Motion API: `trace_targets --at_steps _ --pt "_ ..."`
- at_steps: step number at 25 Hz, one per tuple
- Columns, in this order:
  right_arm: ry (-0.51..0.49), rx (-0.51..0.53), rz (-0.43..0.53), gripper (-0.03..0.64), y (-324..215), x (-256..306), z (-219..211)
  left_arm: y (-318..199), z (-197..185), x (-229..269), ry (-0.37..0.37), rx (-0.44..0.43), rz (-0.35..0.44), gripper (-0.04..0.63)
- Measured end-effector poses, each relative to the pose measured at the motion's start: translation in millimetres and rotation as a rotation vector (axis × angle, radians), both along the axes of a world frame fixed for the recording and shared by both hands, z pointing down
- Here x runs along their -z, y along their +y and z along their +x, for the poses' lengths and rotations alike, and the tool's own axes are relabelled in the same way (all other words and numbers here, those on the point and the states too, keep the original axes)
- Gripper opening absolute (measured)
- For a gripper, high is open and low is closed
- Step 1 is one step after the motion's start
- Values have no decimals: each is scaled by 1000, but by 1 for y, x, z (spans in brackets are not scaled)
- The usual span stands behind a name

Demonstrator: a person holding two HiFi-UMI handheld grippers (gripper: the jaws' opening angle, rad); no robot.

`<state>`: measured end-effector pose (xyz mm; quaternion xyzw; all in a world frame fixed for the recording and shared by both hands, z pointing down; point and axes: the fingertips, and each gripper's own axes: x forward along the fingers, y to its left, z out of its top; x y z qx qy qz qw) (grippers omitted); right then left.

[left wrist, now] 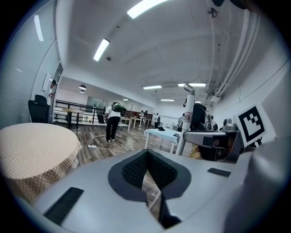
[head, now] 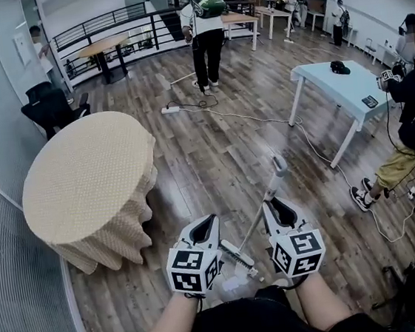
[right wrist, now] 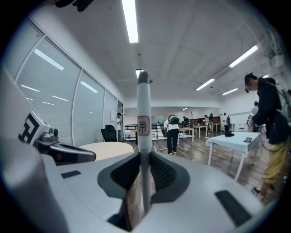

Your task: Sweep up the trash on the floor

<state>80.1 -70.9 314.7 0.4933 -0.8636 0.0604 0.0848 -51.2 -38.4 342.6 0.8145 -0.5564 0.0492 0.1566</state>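
Between the ribbed black pads of my right gripper [right wrist: 144, 169] stands the broom handle [right wrist: 144, 113], a smooth, round, pale pole with a small label. The jaws are clamped on it from both sides. From the head view the pole slants up across glossy wood-plank floor [head: 213, 153], and its lower end reaches a narrow brush head [head: 237, 255] between my two grippers. My left gripper [left wrist: 146, 159] has its jaws pressed together at the tips, nothing gripped. To my left sits a round table [head: 86, 175] draped in tan woven cloth.
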Motion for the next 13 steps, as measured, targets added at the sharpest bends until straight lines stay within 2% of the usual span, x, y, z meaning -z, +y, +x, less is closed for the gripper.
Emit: trace_targets --at_steps 13 --pt "-10 60 -33 83 24 -11 -22 23 -12 -20 1 16 -35 -3"
